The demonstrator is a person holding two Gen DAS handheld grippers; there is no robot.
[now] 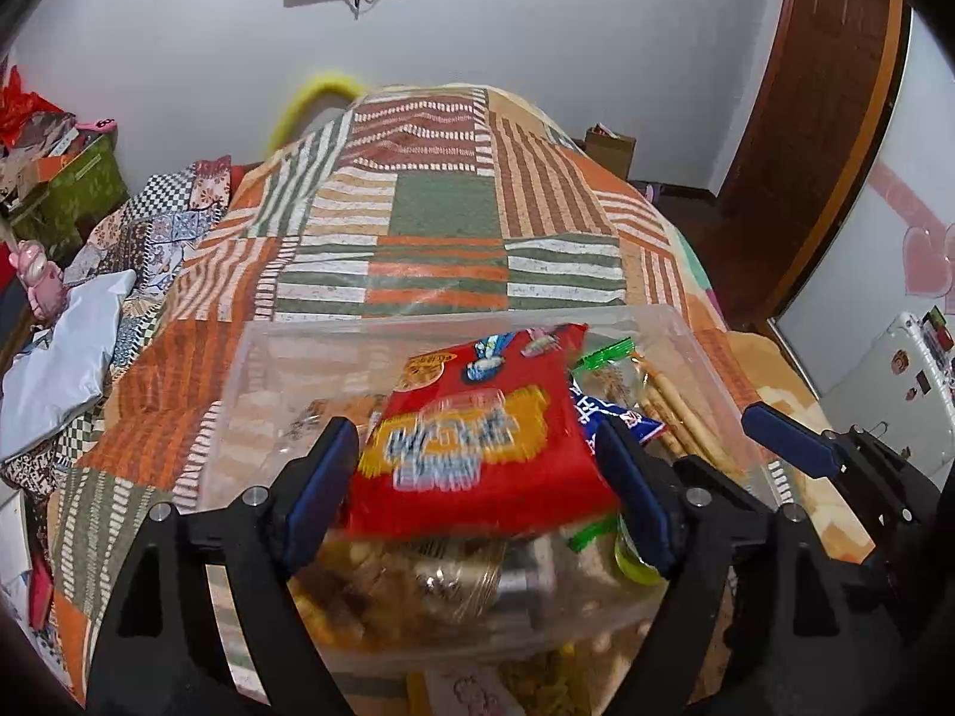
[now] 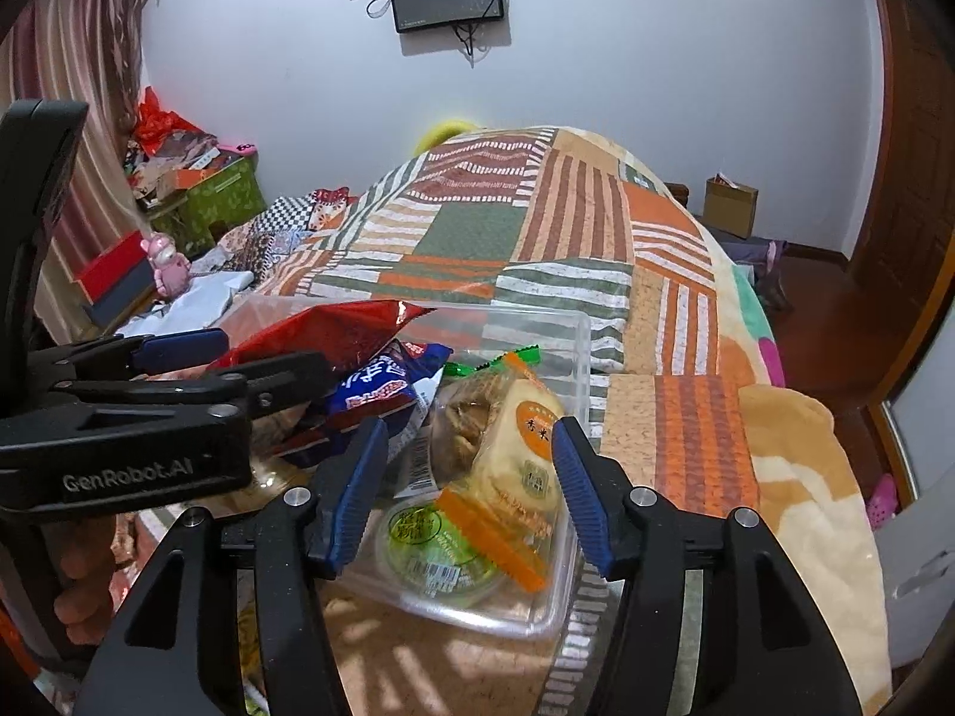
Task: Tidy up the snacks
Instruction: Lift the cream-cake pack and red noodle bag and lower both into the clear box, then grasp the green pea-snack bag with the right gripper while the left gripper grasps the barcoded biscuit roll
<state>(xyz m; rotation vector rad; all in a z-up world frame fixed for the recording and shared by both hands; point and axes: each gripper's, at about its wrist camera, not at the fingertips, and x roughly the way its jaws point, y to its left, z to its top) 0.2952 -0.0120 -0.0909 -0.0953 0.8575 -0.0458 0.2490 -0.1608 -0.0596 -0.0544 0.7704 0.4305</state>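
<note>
A clear plastic bin [image 1: 250, 370] [image 2: 567, 346] holding several snacks rests on the bed. My left gripper [image 1: 477, 432] [image 2: 271, 352] hovers over it with a blurred red snack bag [image 1: 477, 411] [image 2: 334, 328] between its blue pads, which stand apart and do not visibly press on it. My right gripper [image 2: 470, 426] is open around a pale cake packet [image 2: 513, 453] with orange ends, and a gap shows at its left pad. Under these lie a blue packet [image 2: 382, 388] [image 1: 621, 417], a green jelly cup [image 2: 436, 543] and biscuit sticks [image 1: 674, 411].
The patchwork quilt [image 1: 441, 215] covers the bed beyond the bin. White cloth [image 1: 65, 358], a pink toy [image 2: 170, 262] and a green box [image 2: 221, 197] crowd the left side. A cardboard box [image 2: 731, 206] and a wooden door [image 1: 823, 119] are on the right. A hand [image 2: 77, 573] grips the left tool.
</note>
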